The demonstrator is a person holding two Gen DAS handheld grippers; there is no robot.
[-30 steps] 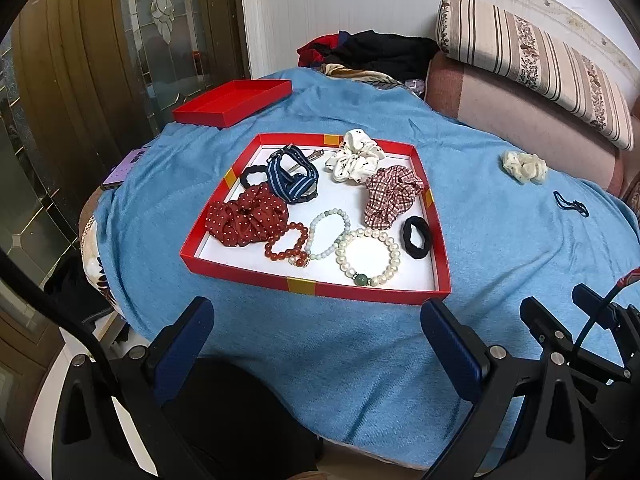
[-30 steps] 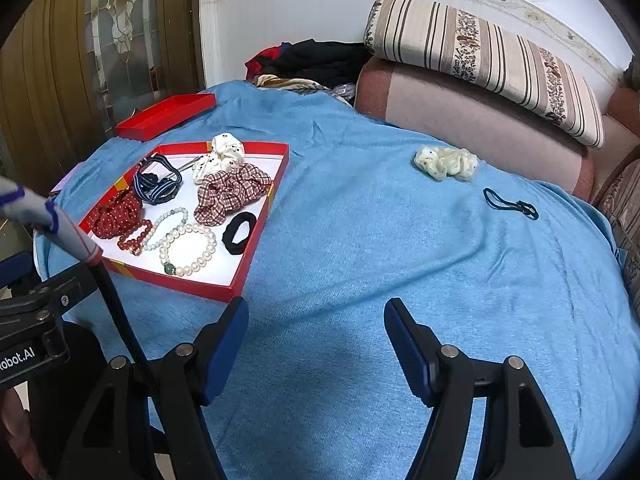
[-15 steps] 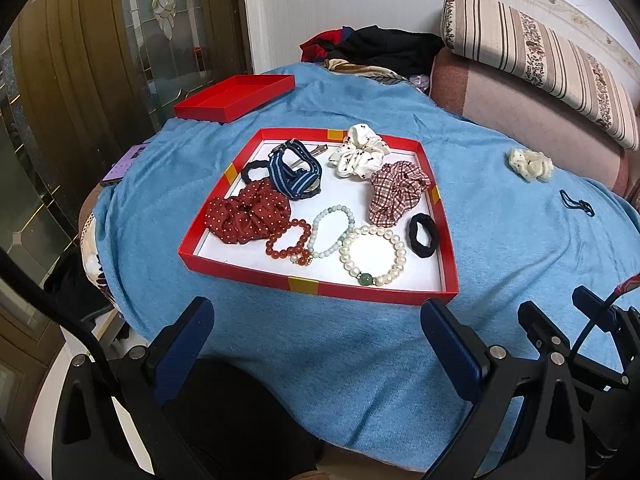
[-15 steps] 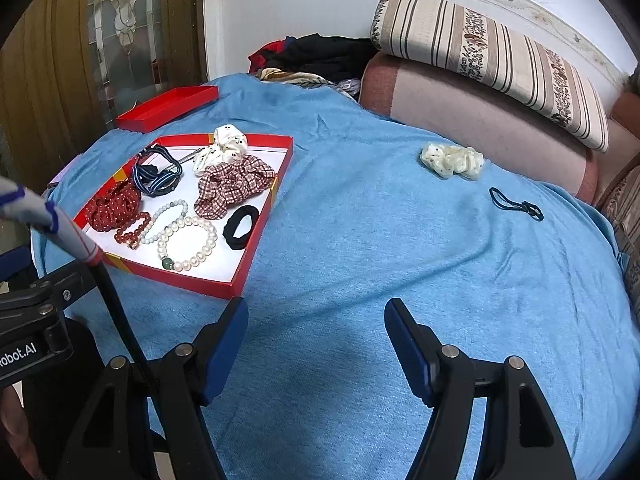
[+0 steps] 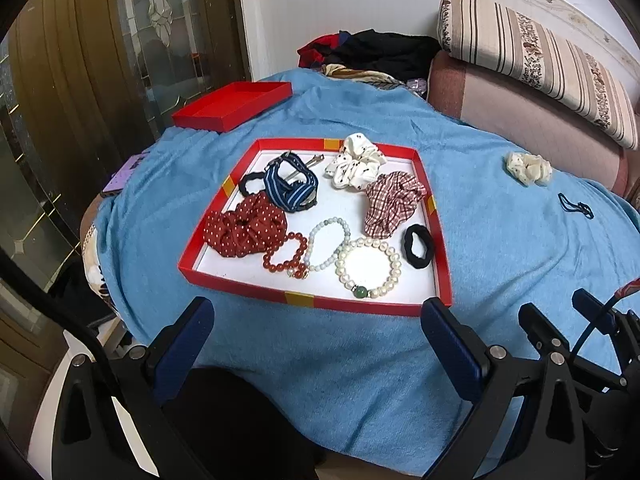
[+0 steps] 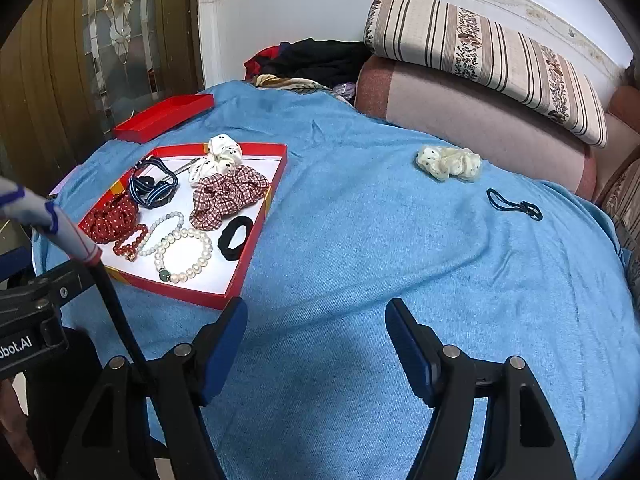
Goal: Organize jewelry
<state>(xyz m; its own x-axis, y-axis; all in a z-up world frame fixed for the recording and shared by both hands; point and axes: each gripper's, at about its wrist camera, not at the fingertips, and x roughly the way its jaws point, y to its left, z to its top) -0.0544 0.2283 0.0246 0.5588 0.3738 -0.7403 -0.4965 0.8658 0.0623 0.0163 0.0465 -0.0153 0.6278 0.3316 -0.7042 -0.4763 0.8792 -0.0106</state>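
A red-rimmed tray (image 5: 312,299) (image 6: 256,240) on the blue cloth holds several scrunchies, hair ties and bead bracelets, among them a pearl bracelet (image 5: 369,268) (image 6: 184,254) and a black hair tie (image 5: 418,246) (image 6: 236,237). A cream scrunchie (image 5: 528,168) (image 6: 448,162) and a thin dark hair tie (image 5: 576,206) (image 6: 514,204) lie loose on the cloth, far right. My left gripper (image 5: 316,336) is open and empty, just in front of the tray. My right gripper (image 6: 316,340) is open and empty over bare cloth, right of the tray.
A red box lid (image 5: 232,106) (image 6: 164,117) lies behind the tray at the cloth's left edge. A sofa with a striped cushion (image 6: 480,56) and a pile of clothes (image 5: 372,54) stand at the back. A glass door (image 5: 100,60) is on the left.
Both views have shifted slightly: the tray and loose items sit a little lower and nearer in the frames. Both grippers stay open and empty.
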